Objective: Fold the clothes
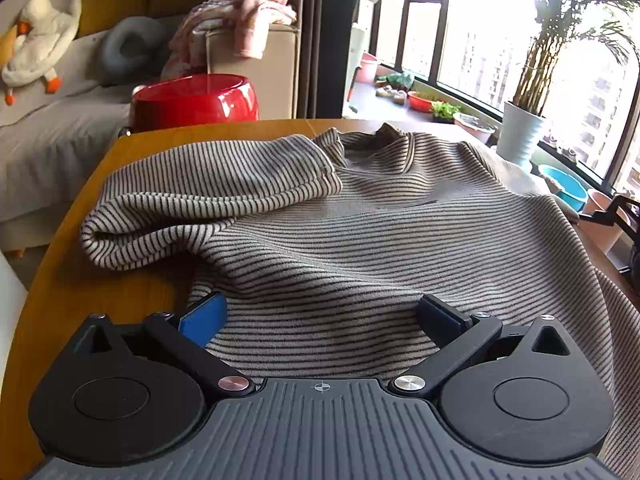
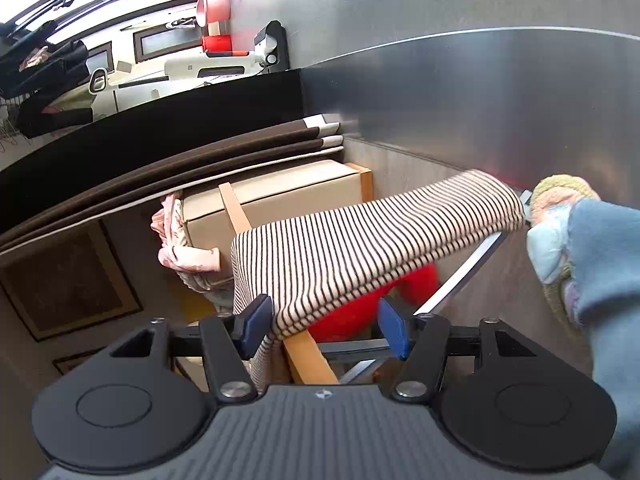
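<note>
Nearest the lens in the left wrist view, left gripper low over the hem of the striped sweater, jaws wide apart with striped cloth lying slack between the blue pads, nothing pinched. Sweater spread across the wooden table, collar at the far edge, one sleeve doubled back over the chest on the left, the rest of the body running off toward the right edge. Beyond the sweater to the left, red tub; farther back, a pink heap of clothes on a sofa arm. Over in the right wrist view, tilted hard sideways and blurred with motion, right gripper with jaws also apart, the other sleeve draped across the gap and hanging over the table edge, not squeezed by either pad as far as can be told. To the right of that sleeve, a foot in a slipper below a blue trouser leg. Risks as judged: closing on a single ply and dragging the top layer askew; the hanging sleeve sliding free of open jaws and falling to the floor; a pull on the hem shifting the whole sweater and undoing the sleeve already laid across.
</note>
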{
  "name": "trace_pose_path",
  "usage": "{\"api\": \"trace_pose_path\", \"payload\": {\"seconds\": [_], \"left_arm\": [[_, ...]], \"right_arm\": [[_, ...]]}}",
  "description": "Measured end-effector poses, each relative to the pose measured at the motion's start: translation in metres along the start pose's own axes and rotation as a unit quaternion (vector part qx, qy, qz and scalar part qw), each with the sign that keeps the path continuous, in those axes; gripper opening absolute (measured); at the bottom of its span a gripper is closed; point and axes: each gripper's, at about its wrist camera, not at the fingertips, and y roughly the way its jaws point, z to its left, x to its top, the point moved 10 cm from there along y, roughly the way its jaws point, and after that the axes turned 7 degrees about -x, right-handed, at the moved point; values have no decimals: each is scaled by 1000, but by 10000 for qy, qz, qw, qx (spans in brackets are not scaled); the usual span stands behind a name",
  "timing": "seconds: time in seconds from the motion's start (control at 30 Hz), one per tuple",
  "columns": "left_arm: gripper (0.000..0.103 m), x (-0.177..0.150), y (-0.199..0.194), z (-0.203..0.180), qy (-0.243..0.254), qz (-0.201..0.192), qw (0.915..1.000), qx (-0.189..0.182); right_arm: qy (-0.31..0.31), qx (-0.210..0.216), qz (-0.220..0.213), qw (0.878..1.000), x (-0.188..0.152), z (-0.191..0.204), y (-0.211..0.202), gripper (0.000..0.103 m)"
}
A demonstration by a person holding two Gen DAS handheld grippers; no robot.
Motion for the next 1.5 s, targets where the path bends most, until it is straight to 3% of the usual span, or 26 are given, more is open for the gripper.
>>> {"api": "trace_pose_path", "payload": {"seconds": [0.1,0.17,0.23,0.3,0.37,0.47,0.57,0.63,0.73,0.8,0.87,0.9,0.93,0.97,1.0,1.03,1.13,1.2,1.33,1.5], "left_arm": [[103,-1,1,-2,58,29,10000,58],[103,-1,0,-1,57,29,10000,63],[103,-1,0,-1,38,13,10000,47],[103,-1,-1,0,-16,-24,10000,0],[103,0,-3,1,-93,-71,9999,-62],[103,1,-5,2,-170,-132,9997,-135],[103,11,-11,3,-160,-334,9990,-244],[103,23,-17,4,55,-562,9983,-161],[103,45,-16,6,837,-779,9931,251],[103,55,-3,11,1291,-739,9872,572],[103,60,15,15,1472,-592,9852,648],[103,62,24,17,1557,-518,9841,681],[103,63,31,20,1507,-449,9854,653],[102,63,39,22,1441,-381,9869,617],[95,64,46,25,1374,-312,9883,580],[87,66,48,28,1260,-330,9899,555],[57,74,52,37,1124,-400,9908,644],[26,76,53,45,1003,-392,9919,680],[14,87,38,67,688,-658,9925,771],[11,111,4,95,530,-1102,9875,993]], "right_arm": [[-220,321,-32,9992,8,18,10,58],[-757,311,-333,9961,15,39,3,28],[-1170,299,-606,9908,18,62,-9,15],[-1734,408,-892,9800,11,93,-25,13],[-2723,333,-1151,9547,-16,137,-36,13],[-4209,98,-1372,8966,-66,196,-39,13],[-5461,-399,-1090,8296,-133,222,-8,13],[-6139,-938,-727,7804,-174,210,27,13],[-6952,-1838,-288,6943,-216,170,74,13],[-7281,-2160,-281,6500,-229,146,85,13],[-7580,-2474,-273,6029,-243,123,96,14],[-7708,-2586,-313,5814,-249,115,99,14],[-7803,-2579,-482,5678,-252,117,94,18],[-7893,-2570,-650,5539,-255,118,90,27],[-7970,-2543,-831,5416,-257,122,86,32],[-8013,-2475,-992,5355,-256,128,82,40],[-8116,-2354,-1018,5249,-266,131,88,47],[-8183,-2273,-1035,5177,-273,133,92,53],[-8312,-2110,-1068,5031,-286,136,99,53],[-8466,-1904,-1109,4844,-303,140,108,53]]}}
